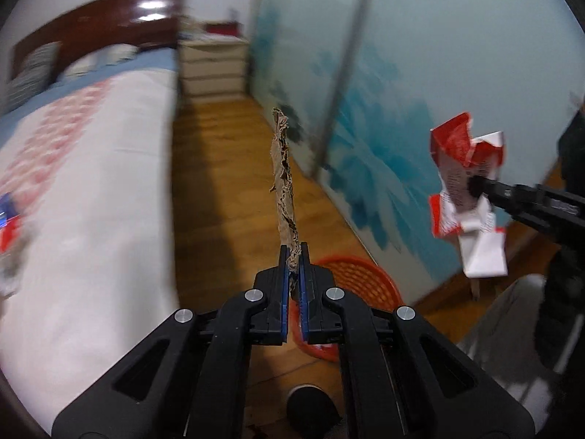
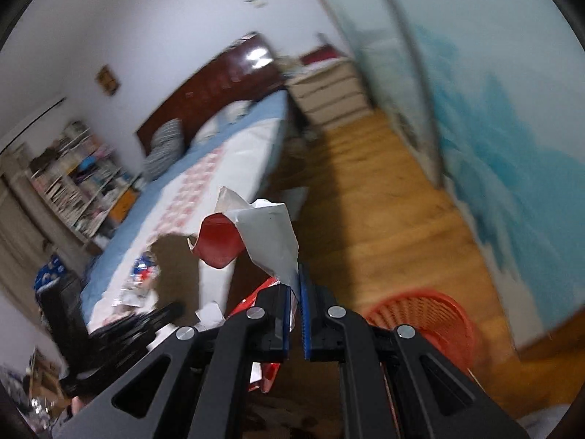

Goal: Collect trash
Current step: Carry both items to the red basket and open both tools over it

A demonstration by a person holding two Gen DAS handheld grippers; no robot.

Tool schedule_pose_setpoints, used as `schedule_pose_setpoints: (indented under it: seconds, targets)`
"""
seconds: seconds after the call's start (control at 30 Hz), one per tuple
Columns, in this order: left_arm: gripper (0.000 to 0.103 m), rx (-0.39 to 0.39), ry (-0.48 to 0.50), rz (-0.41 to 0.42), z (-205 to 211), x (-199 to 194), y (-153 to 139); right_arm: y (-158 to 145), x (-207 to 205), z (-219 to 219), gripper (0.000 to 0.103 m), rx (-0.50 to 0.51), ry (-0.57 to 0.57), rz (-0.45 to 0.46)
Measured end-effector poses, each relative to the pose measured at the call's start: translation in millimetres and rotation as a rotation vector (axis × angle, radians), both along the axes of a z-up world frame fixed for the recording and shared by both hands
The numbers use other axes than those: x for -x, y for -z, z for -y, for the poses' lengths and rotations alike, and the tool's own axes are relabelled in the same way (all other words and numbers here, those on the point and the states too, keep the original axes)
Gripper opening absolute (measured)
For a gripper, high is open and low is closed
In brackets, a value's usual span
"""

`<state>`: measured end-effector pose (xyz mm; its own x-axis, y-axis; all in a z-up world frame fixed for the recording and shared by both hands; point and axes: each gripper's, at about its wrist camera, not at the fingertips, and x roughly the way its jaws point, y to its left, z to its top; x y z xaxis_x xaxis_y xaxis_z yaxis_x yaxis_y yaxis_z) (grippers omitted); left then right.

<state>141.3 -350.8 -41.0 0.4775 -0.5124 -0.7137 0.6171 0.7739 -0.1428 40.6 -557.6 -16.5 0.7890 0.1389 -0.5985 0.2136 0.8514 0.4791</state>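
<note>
My left gripper (image 1: 293, 252) is shut on a torn strip of brown cardboard (image 1: 283, 179) that stands up from its tips, above the wood floor. A red mesh trash basket (image 1: 360, 285) sits on the floor just right of and below it. My right gripper (image 2: 295, 274) is shut on a crumpled red and white paper wrapper (image 2: 252, 234); the basket (image 2: 427, 318) is low to its right. In the left wrist view the right gripper (image 1: 479, 186) holds the wrapper (image 1: 464, 168) in the air at the right. More red, white and blue wrappers (image 2: 140, 278) lie on the bed.
A bed (image 1: 91, 183) with a white and blue cover fills the left. A sliding wardrobe door (image 1: 420, 91) with blue print runs along the right. A white drawer unit (image 1: 212, 66) stands at the far end. A bookshelf (image 2: 73, 183) is beyond the bed. My shoe (image 1: 310, 409) is below.
</note>
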Motion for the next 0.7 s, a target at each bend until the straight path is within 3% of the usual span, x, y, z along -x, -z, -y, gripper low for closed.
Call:
schedule_pose_setpoints:
  seconds: [0.13, 0.27, 0.4, 0.57, 0.63, 0.67, 0.7]
  targets:
    - [0.004, -0.062, 0.121, -0.085, 81, -6, 53, 37, 25, 47, 0.007, 0.004, 0.111, -0.073]
    - [0.004, -0.129, 0.186, -0.209, 139, -2, 120, 70, 26, 84, 0.007, -0.064, 0.151, -0.146]
    - [0.004, -0.228, 0.201, -0.331, 168, 6, 185, 90, -1, 104, 0.007, -0.037, 0.152, -0.231]
    - [0.008, -0.299, 0.135, -0.44, 164, 6, 230, 125, -40, 120, 0.007, -0.027, 0.155, -0.352]
    - [0.037, -0.3, 0.108, -0.467, 158, 3, 234, 140, -52, 124, 0.007, -0.046, 0.152, -0.382]
    - [0.069, -0.286, 0.089, -0.472, 150, 1, 233, 146, -55, 125, 0.007, -0.05, 0.146, -0.401]
    - [0.076, -0.268, 0.078, -0.467, 146, 0, 231, 157, -59, 126, 0.007, -0.061, 0.142, -0.428]
